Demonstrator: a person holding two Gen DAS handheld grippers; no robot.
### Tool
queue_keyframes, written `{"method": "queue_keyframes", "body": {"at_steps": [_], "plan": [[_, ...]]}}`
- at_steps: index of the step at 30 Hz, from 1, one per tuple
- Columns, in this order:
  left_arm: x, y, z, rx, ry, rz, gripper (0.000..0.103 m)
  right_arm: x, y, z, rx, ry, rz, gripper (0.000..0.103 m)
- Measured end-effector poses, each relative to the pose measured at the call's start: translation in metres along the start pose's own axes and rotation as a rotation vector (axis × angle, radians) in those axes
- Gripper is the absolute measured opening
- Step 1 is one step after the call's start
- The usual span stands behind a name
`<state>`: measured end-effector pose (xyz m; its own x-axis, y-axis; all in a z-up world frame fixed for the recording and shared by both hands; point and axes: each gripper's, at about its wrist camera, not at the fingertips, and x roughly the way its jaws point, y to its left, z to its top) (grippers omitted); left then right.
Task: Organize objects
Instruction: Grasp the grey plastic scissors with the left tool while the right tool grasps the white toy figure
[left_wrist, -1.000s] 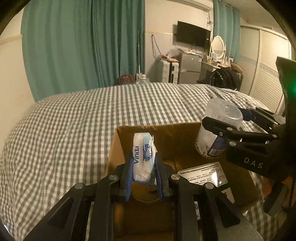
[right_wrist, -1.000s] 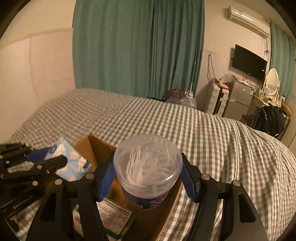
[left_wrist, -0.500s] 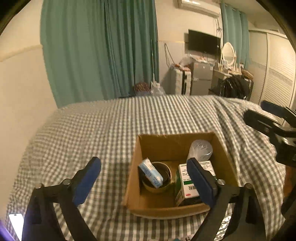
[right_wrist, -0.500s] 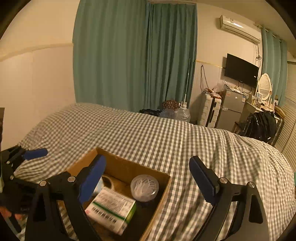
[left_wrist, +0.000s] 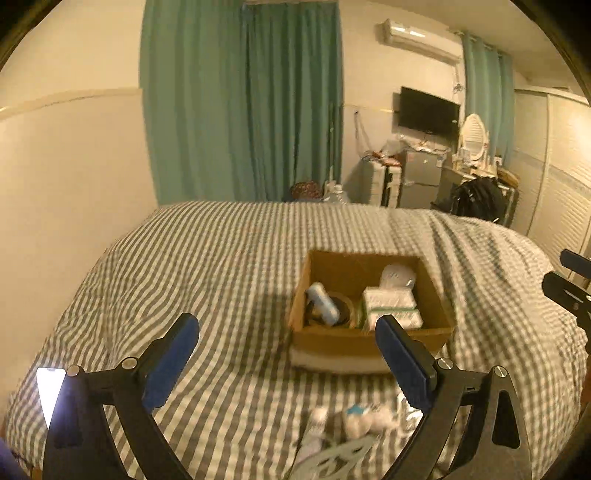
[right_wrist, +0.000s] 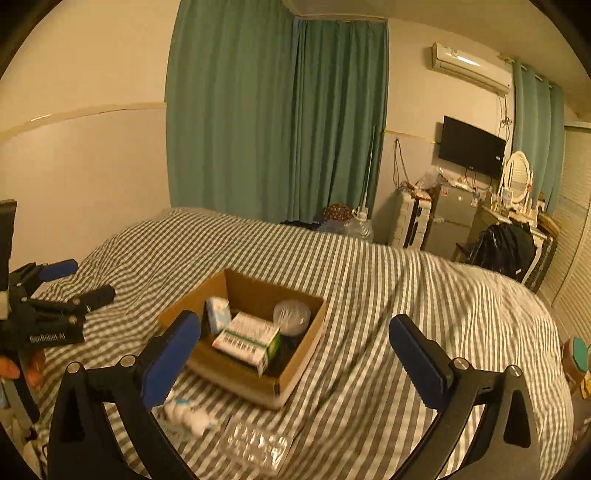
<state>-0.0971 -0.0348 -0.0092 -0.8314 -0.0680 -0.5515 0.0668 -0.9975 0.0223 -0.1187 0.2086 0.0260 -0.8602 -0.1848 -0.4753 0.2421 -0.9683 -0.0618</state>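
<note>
A brown cardboard box (left_wrist: 369, 341) (right_wrist: 240, 380) sits on the checked bed. Inside it are a blue-white tissue pack (left_wrist: 325, 304) (right_wrist: 218, 314) leaning in a brown tape roll (left_wrist: 345, 314), a green-white carton (left_wrist: 391, 308) (right_wrist: 251, 338) and a clear tub of cotton swabs (left_wrist: 397, 275) (right_wrist: 291, 314). My left gripper (left_wrist: 288, 350) is open and empty, held back from the box. My right gripper (right_wrist: 295, 354) is open and empty, also back from the box. Each gripper shows at the edge of the other's view, the right one (left_wrist: 569, 284) and the left one (right_wrist: 59, 291).
Small white items (left_wrist: 354, 421) (right_wrist: 192, 415) and a clear blister pack (right_wrist: 258, 443) lie on the bed in front of the box. A lit phone (left_wrist: 50, 387) lies at the left bed edge. Wall at left, curtains, fridge and dresser beyond the bed.
Both grippers opened and let go of the tissue pack and the swab tub, which now sit in the box. Both grippers have pulled back and up from the box.
</note>
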Motion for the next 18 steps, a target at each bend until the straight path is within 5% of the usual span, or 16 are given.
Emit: {"method": "queue_keyframes", "body": {"at_steps": [8,18], "plan": [[0.040,-0.008,-0.080,-0.038,0.147,-0.011,0.099,0.026,0.023,-0.066,0.008,0.094,0.039,0.103],[0.093,-0.052,-0.164,0.117,0.367,-0.113,0.099,0.090,0.031,-0.137,0.054,0.335,0.067,0.103]]}}
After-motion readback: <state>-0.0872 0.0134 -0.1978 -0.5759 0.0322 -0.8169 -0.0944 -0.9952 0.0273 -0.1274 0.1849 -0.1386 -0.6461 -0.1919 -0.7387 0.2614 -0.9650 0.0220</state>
